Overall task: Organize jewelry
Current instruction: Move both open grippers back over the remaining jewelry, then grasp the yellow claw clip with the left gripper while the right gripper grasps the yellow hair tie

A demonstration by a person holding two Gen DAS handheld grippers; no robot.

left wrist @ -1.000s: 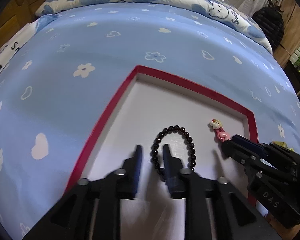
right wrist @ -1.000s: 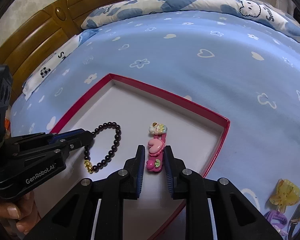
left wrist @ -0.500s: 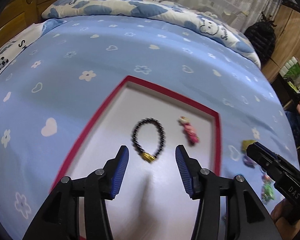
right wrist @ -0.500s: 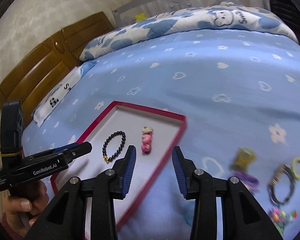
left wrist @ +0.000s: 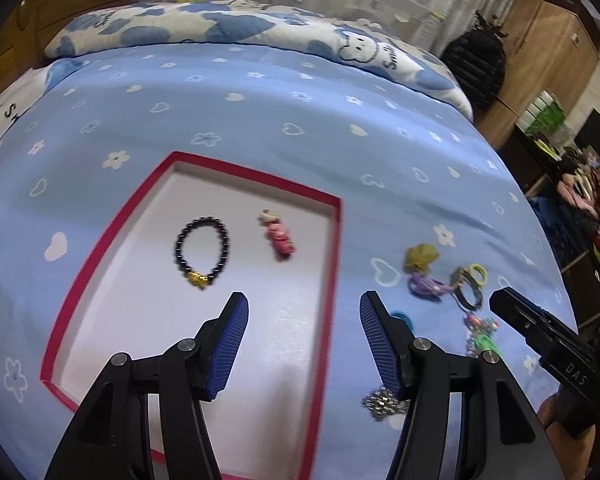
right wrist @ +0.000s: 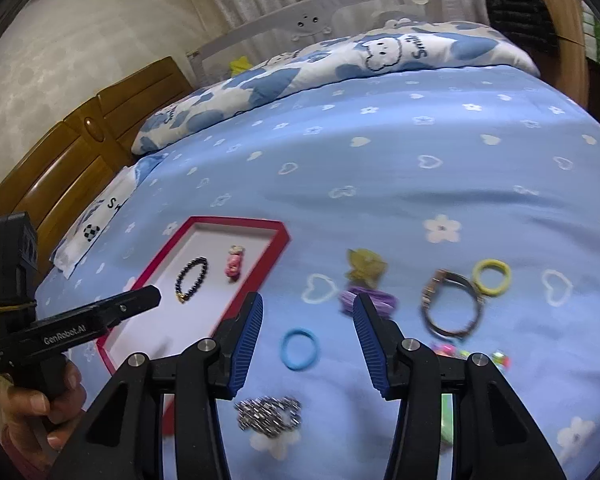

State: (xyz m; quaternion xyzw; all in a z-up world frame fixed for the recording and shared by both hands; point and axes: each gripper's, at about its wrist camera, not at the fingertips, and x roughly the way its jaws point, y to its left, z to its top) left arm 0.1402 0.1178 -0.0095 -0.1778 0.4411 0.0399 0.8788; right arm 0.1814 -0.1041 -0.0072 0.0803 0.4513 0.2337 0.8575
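Observation:
A red-rimmed white tray point(left wrist: 332, 240) point(right wrist: 276, 248) lies on the blue bedspread. In it lie a black bead bracelet point(left wrist: 202, 250) point(right wrist: 191, 280) and a pink hair clip point(left wrist: 278, 236) point(right wrist: 234, 266). Right of the tray lie a blue hair tie point(right wrist: 299, 349), a silver chain point(right wrist: 269, 416) point(left wrist: 382, 404), a purple tie point(right wrist: 366, 300), a yellow clip point(right wrist: 366, 266), a bangle point(right wrist: 452, 308) and a yellow tie point(right wrist: 492, 277). My left gripper point(left wrist: 303, 312) is open and empty above the tray's right rim. My right gripper point(right wrist: 307, 312) is open and empty above the blue hair tie.
A cloud-print duvet point(right wrist: 340, 64) is bunched at the far side of the bed. A wooden headboard point(right wrist: 60, 160) stands at the left. Wooden furniture and a black bag point(left wrist: 476, 64) stand past the bed's right edge. Small coloured beads point(right wrist: 472, 354) lie at the right.
Both grippers have opened, let go of the bracelet and the pink clip in the tray, and pulled back and to the right. The loose jewellery on the bedspread has come into view.

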